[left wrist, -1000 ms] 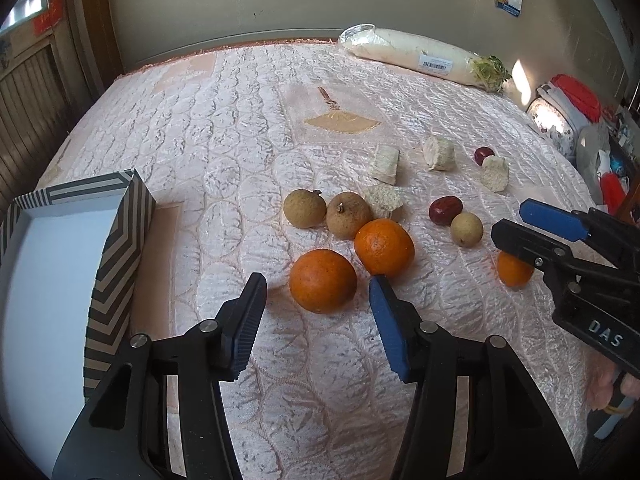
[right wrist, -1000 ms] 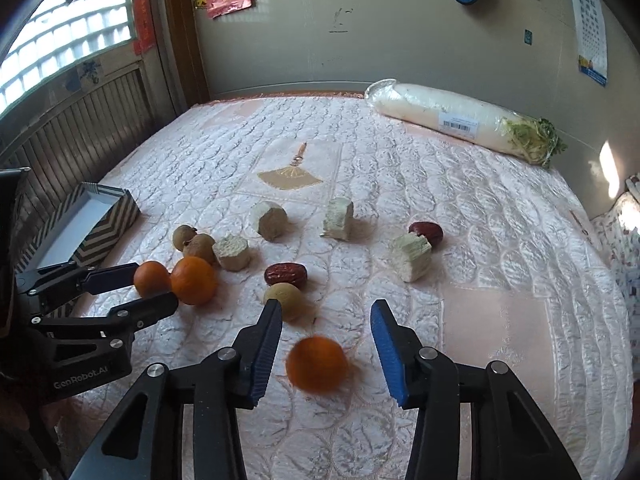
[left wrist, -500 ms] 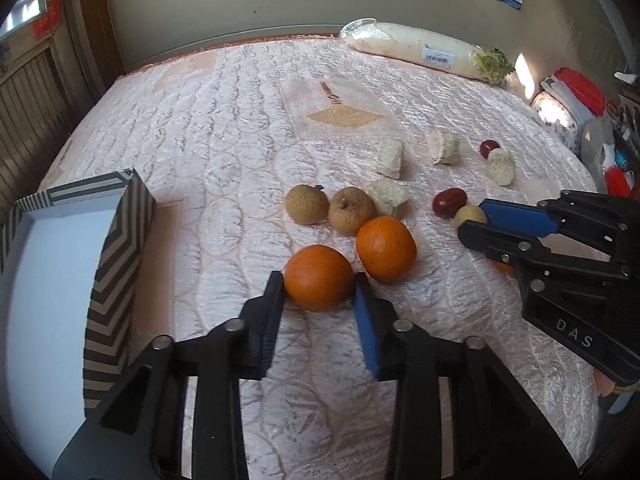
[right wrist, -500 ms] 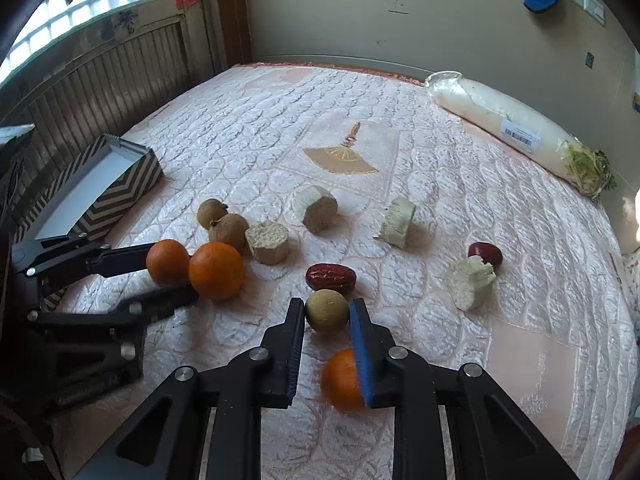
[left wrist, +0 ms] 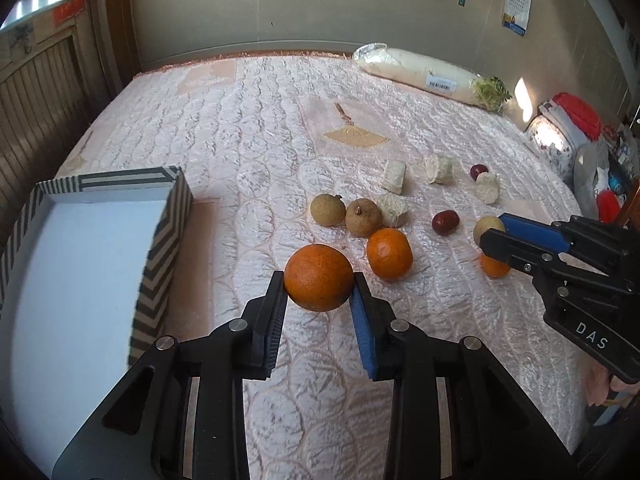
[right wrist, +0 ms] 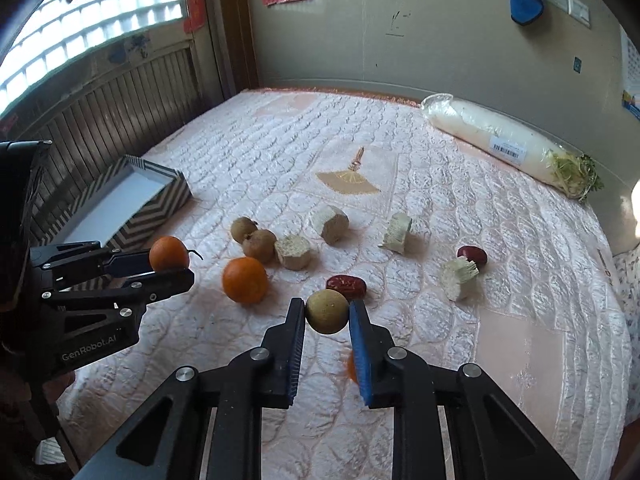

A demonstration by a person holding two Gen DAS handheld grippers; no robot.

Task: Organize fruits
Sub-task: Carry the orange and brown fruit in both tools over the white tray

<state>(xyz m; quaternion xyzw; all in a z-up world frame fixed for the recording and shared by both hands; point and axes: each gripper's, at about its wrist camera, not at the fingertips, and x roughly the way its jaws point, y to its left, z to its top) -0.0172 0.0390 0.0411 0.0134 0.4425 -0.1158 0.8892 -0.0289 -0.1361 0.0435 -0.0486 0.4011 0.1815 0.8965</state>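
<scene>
1. I see the left hand-held gripper (left wrist: 319,285) clamped on a round orange (left wrist: 318,277), lifted off the bed (left wrist: 256,128); no clear long axis, stem end not visible.
2. Right hand-held gripper (right wrist: 327,313) clamped on a round tan fruit (right wrist: 327,311), also raised.
3. Both jaws have just closed onto their fruit.
4. Striped box (left wrist: 162,240) sits left of the held orange; path looks clear.
5. Second orange (left wrist: 389,249), two brown fruits (left wrist: 363,217), red date (left wrist: 445,222) and pale cut chunks (left wrist: 394,176) are nearby; wrapped radish (left wrist: 424,74) lies far back.
6. Third orange (right wrist: 352,367) is mostly hidden behind the right finger.
</scene>
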